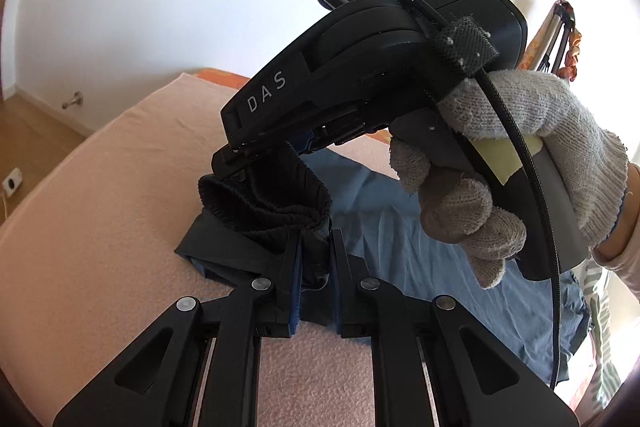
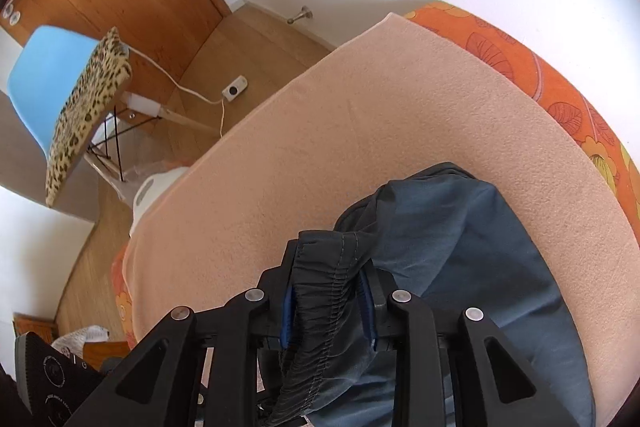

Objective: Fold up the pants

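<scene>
- Left wrist view: the left gripper (image 1: 314,267) has its jaws narrowed on a bunch of the dark pants (image 1: 264,203), near the gathered elastic waistband, lifted just above the pink blanket (image 1: 100,207).
- In the same view the right gripper (image 1: 240,155), held in a gloved hand (image 1: 520,147), pinches the waistband at another spot.
- Right wrist view: the right gripper's jaws clamp the waistband (image 2: 328,291); the rest of the pants trail over the blanket toward the orange bedcover (image 2: 540,67).
- Step in hand, as a judgement: carrying the waist end over to make a fold.
- Next move likely calls for lowering both grippers together, edges aligned, then releasing.
</scene>
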### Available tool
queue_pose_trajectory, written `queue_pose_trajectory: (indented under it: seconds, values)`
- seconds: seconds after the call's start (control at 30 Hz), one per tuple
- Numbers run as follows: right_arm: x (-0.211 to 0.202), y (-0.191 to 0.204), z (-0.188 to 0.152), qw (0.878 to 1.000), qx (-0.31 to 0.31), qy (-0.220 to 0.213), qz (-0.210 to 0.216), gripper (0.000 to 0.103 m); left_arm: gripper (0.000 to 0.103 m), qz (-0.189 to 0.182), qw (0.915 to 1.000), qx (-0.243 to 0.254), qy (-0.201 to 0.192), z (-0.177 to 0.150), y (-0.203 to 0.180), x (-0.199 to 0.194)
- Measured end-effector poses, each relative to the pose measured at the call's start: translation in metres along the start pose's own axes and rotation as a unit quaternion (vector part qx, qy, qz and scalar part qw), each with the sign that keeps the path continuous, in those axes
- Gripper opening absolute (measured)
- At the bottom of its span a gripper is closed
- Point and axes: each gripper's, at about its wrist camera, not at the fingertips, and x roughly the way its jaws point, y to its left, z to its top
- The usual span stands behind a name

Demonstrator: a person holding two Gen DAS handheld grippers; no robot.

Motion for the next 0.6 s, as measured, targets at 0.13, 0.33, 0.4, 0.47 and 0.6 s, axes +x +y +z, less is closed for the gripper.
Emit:
queue_pose_trajectory:
  seconds: [0.13, 0.33, 0.4, 0.47, 0.6]
  values:
    - [0.019, 0.017, 0.004, 0.999, -0.025, 0.031, -0.036, 0.041, 0.011, -0.005, 0.9998, -0.018, -0.002, -0.008, 0.006, -0.002]
    - [0.040, 0.031, 0.012, 0.994, -0.043, 0.059, -0.086, 0.056, 0.011, -0.009, 0.9998, -0.015, -0.007, -0.009, 0.008, 0.000]
    - [0.047, 0.026, 0.013, 0.992, -0.032, 0.066, -0.100, 0.054, 0.011, -0.009, 0.9999, -0.013, -0.006, -0.004, 0.010, 0.000]
    - [0.051, 0.030, 0.011, 0.990, -0.042, 0.060, -0.119, 0.052, 0.011, -0.012, 0.9998, -0.015, -0.004, -0.006, 0.009, 0.001]
    - [0.045, 0.027, 0.007, 0.991, -0.043, 0.046, -0.114, 0.030, 0.011, -0.012, 0.9999, -0.008, -0.006, -0.005, 0.007, 0.000]
